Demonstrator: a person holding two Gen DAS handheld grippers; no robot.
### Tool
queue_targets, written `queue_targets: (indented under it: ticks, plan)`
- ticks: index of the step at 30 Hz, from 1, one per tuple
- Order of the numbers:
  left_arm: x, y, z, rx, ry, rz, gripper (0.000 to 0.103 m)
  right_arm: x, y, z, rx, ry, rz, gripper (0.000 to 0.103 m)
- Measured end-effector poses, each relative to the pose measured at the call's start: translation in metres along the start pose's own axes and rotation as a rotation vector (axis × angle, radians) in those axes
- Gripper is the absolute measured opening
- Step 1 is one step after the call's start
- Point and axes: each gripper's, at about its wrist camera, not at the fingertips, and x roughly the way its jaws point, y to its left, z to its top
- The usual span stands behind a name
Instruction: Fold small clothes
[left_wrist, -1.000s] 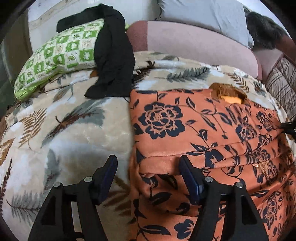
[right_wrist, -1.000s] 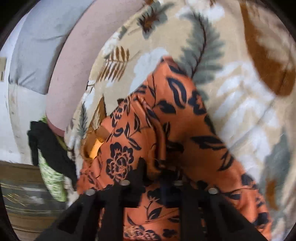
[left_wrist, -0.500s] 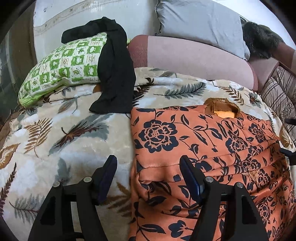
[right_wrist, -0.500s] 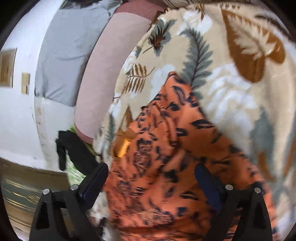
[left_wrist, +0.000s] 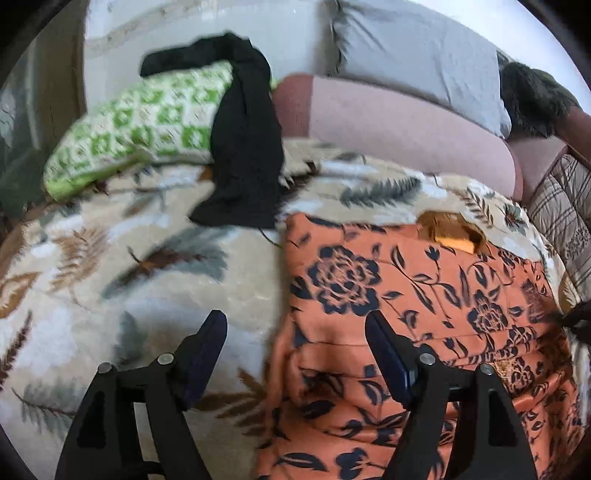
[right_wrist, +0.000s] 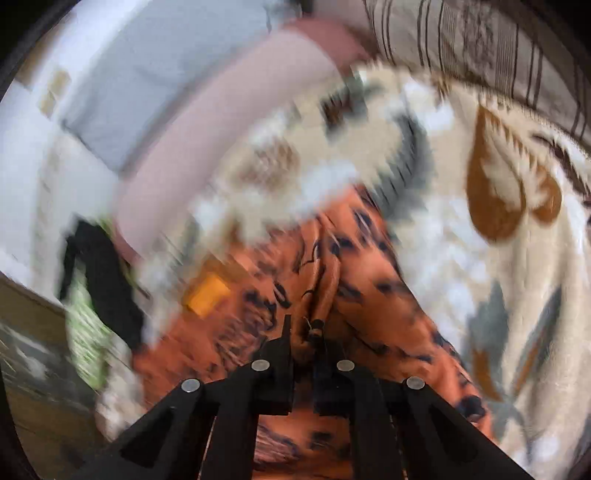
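The right wrist view is badly smeared, so the bed's leaf-print blanket (right_wrist: 480, 258) and the pillows behind it are mostly streaks there. Sharp enough is the right tool (right_wrist: 304, 332): its jaws are together, pinching a raised ridge of the orange flowered garment (right_wrist: 369, 302). Half a second ago those jaws stood wide apart over the cloth; they have just been closing and now clamp the fold. The lower part of the garment is hidden behind the tool's black frame.

In the left wrist view the orange flowered garment (left_wrist: 424, 295) lies partly folded on the blanket (left_wrist: 110, 277), its right and bottom edges cut off by the lens rim. The left tool (left_wrist: 295, 343) has its jaws apart, one finger (left_wrist: 207, 347) over the blanket, the other over the cloth; whether they touch anything I cannot tell. The jaws have just been opening a little wider, with the garment's left edge between them. A black garment (left_wrist: 243, 147) hangs across a green checked pillow (left_wrist: 140, 129), as before
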Motion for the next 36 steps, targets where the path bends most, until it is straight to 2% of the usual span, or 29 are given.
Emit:
queue_targets:
  ticks: [1, 2, 3, 4, 5, 8, 9, 10, 12, 13, 14, 15, 16, 18, 22, 25, 27, 28, 30, 33, 36]
  plan:
    - [0.008, -0.006, -0.001, 0.03, 0.031, 0.0, 0.078, 0.015, -0.008, -0.002, -0.003, 0.055, -0.028, 0.013]
    - [0.015, -0.01, -0.002, 0.051, 0.057, 0.008, 0.078, 0.013, -0.011, -0.003, 0.006, 0.033, 0.001, 0.013]
    - [0.03, -0.014, -0.005, 0.086, 0.122, 0.054, 0.078, 0.004, -0.013, -0.005, 0.018, -0.005, 0.013, 0.013]
    - [0.043, -0.016, -0.008, 0.11, 0.185, 0.093, 0.08, -0.007, -0.014, -0.006, 0.022, -0.046, -0.001, 0.015]
    - [0.049, -0.014, -0.011, 0.104, 0.203, 0.088, 0.08, -0.019, -0.012, -0.006, 0.022, -0.088, -0.014, 0.017]
    - [0.041, -0.012, -0.009, 0.082, 0.173, 0.095, 0.081, -0.054, 0.01, -0.004, -0.047, -0.215, 0.015, 0.017]
    - [0.038, -0.014, -0.009, 0.092, 0.158, 0.109, 0.081, -0.056, 0.018, -0.002, -0.084, -0.216, 0.044, 0.017]
    - [0.037, -0.016, -0.01, 0.102, 0.153, 0.116, 0.08, -0.049, 0.03, 0.002, -0.135, -0.179, 0.1, 0.022]
    - [0.04, -0.018, -0.011, 0.116, 0.172, 0.124, 0.081, -0.024, 0.037, 0.007, -0.169, -0.094, 0.164, 0.043]
    - [0.04, -0.017, -0.011, 0.109, 0.176, 0.123, 0.081, 0.004, 0.032, 0.011, -0.163, -0.009, 0.139, 0.078]
    - [0.038, -0.017, -0.009, 0.1, 0.181, 0.122, 0.08, 0.023, 0.022, 0.013, -0.14, 0.041, 0.087, 0.078]
    - [0.035, -0.017, -0.008, 0.101, 0.183, 0.126, 0.08, 0.04, 0.006, 0.013, -0.087, 0.07, 0.068, 0.07]
    - [0.03, -0.018, -0.006, 0.108, 0.169, 0.128, 0.08, 0.032, -0.004, 0.012, -0.034, 0.022, 0.102, 0.062]
    - [0.02, -0.022, -0.006, 0.127, 0.133, 0.136, 0.08, 0.009, -0.001, 0.011, -0.026, -0.008, 0.113, 0.064]
    - [0.007, -0.025, -0.003, 0.123, 0.117, 0.121, 0.08, -0.008, 0.025, 0.018, -0.138, -0.061, 0.122, 0.065]
    - [-0.001, -0.025, 0.0, 0.118, 0.107, 0.12, 0.08, 0.015, 0.029, 0.032, -0.136, -0.048, 0.115, 0.072]
    - [-0.008, -0.023, 0.002, 0.108, 0.101, 0.115, 0.08, 0.04, 0.012, 0.044, -0.055, 0.025, 0.058, 0.072]
    - [-0.013, -0.021, 0.003, 0.101, 0.095, 0.112, 0.08, 0.047, 0.003, 0.047, -0.002, 0.039, 0.084, 0.072]
    - [-0.022, -0.017, 0.003, 0.085, 0.081, 0.105, 0.08, 0.032, 0.004, 0.045, 0.03, -0.003, 0.103, 0.072]
    - [-0.038, -0.007, -0.006, 0.048, 0.083, 0.058, 0.08, -0.007, 0.018, 0.026, -0.086, -0.038, 0.115, 0.072]
    - [-0.068, 0.012, -0.036, 0.006, 0.089, -0.004, 0.08, -0.059, 0.004, -0.01, -0.173, -0.051, 0.106, 0.072]
